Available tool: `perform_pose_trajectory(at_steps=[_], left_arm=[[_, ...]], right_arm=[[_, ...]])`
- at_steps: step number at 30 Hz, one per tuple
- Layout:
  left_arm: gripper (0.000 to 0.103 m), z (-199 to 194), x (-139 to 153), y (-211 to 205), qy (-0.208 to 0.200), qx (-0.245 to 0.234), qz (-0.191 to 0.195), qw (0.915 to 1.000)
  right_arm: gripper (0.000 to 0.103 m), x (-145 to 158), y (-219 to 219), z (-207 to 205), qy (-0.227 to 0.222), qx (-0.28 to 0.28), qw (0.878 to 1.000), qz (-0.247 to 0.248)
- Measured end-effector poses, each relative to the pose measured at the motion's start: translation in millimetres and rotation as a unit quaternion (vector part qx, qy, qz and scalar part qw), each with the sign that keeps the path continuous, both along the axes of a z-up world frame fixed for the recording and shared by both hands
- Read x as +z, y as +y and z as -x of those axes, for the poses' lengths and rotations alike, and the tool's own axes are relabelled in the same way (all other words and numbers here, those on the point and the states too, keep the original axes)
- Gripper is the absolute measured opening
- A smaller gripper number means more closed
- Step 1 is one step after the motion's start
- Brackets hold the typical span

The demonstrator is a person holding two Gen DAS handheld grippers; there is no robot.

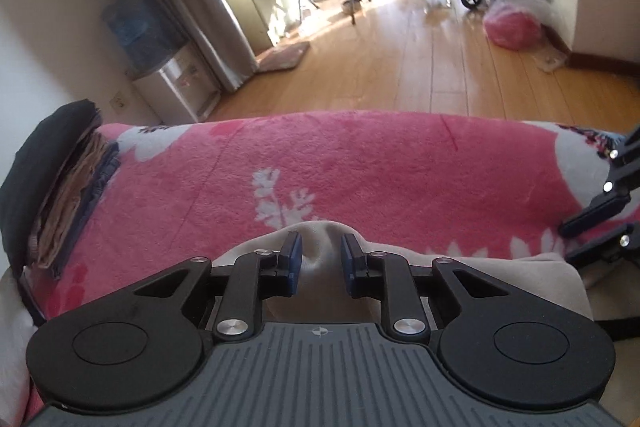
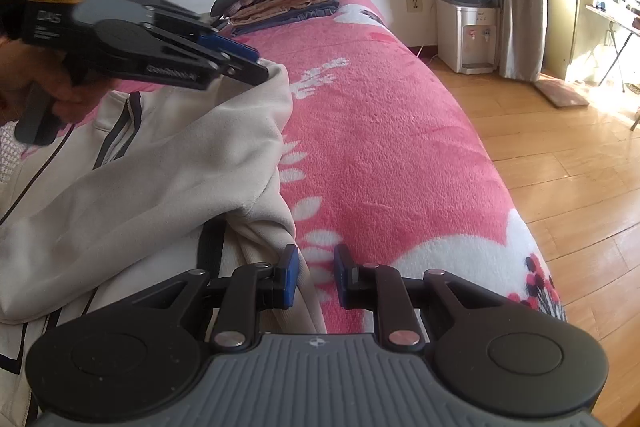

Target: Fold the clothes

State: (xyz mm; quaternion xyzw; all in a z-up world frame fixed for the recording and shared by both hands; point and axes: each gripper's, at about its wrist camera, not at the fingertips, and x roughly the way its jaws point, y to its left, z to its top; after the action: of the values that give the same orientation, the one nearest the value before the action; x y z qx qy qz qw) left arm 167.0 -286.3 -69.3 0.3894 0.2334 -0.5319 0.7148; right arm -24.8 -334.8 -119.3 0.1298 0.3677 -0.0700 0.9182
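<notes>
Pink floral blanket (image 2: 400, 155), wooden floor (image 2: 568, 163)

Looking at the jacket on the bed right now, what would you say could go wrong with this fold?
1. The left gripper has only a small peak of the jacket between its jaws, so the cloth may slip free.
2. The right gripper sits at the jacket's edge with a gap between its jaws; that side may sag.
3. The sleeve lies bunched, so creases may get folded in.
</notes>
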Motion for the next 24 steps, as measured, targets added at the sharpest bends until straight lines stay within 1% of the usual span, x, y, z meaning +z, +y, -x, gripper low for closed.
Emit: perform_pose_trajectory(at_steps=[1,3,5,6,7,8,9,11,12,14,15,16,17,18,19,21,22,23,24], left_arm=[[0.021,-4,-1,-3,0.006,-0.007,-0.012,0.9999],[0.023,-14,-1,-6,0.033,-0.004,-0.026,0.9991],[0.023,-23,-1,-5,0.055,-0.001,-0.033,0.9979],[0.02,-26,-2,-5,0.063,0.004,-0.035,0.9974],[0.007,-28,-1,-4,0.071,0.009,-0.034,0.9969],[0.003,-29,-1,-2,0.076,0.013,-0.027,0.9967],[0.002,-30,-1,1,0.081,0.017,-0.021,0.9963],[0.0,-30,2,10,0.085,0.033,0.005,0.9958],[0.0,-32,6,15,0.091,0.051,0.018,0.9944],[0.0,-42,15,30,0.116,0.093,0.056,0.9872],[0.0,-51,19,40,0.148,0.118,0.078,0.9788],[0.0,-60,24,50,0.179,0.143,0.1,0.9682],[0.0,-68,28,59,0.21,0.167,0.122,0.9555],[0.0,-75,30,68,0.245,0.188,0.142,0.9404],[0.0,-82,31,76,0.281,0.208,0.165,0.9223],[0.0,-94,31,90,0.351,0.241,0.211,0.8799],[0.0,-99,29,97,0.386,0.253,0.237,0.8546],[0.0,-104,27,104,0.421,0.265,0.264,0.8265],[0.0,-107,25,110,0.443,0.279,0.289,0.8017]], right_arm=[[0.02,0,0,0,0.0,0.0,1.0,-0.002],[0.021,0,-1,0,-0.001,0.0,1.0,-0.005],[0.021,0,-2,0,-0.001,0.001,1.0,-0.008],[0.021,0,-2,0,-0.002,0.001,1.0,-0.009],[0.021,-1,-2,0,-0.002,0.001,1.0,-0.01],[0.021,-1,-2,0,-0.002,0.001,1.0,-0.011],[0.021,-1,-2,0,-0.002,0.002,1.0,-0.012],[0.021,-1,-2,0,-0.003,0.002,1.0,-0.014],[0.021,-1,-2,0,-0.003,0.001,1.0,-0.014],[0.021,-1,-2,0,-0.003,0.001,1.0,-0.014],[0.021,-2,-2,0,-0.003,0.001,1.0,-0.014],[0.021,-2,-1,0,-0.003,0.001,1.0,-0.013],[0.021,-2,-1,0,-0.003,0.001,1.0,-0.013],[0.021,-2,-1,0,-0.003,0.0,1.0,-0.013],[0.021,-2,-1,-1,-0.003,0.0,1.0,-0.012],[0.021,-2,-1,-1,-0.003,-0.001,1.0,-0.012],[0.021,-2,-1,0,-0.003,-0.001,1.0,-0.011],[0.021,-2,-1,0,-0.003,-0.002,1.0,-0.011],[0.021,-2,0,0,-0.003,-0.002,1.0,-0.011]])
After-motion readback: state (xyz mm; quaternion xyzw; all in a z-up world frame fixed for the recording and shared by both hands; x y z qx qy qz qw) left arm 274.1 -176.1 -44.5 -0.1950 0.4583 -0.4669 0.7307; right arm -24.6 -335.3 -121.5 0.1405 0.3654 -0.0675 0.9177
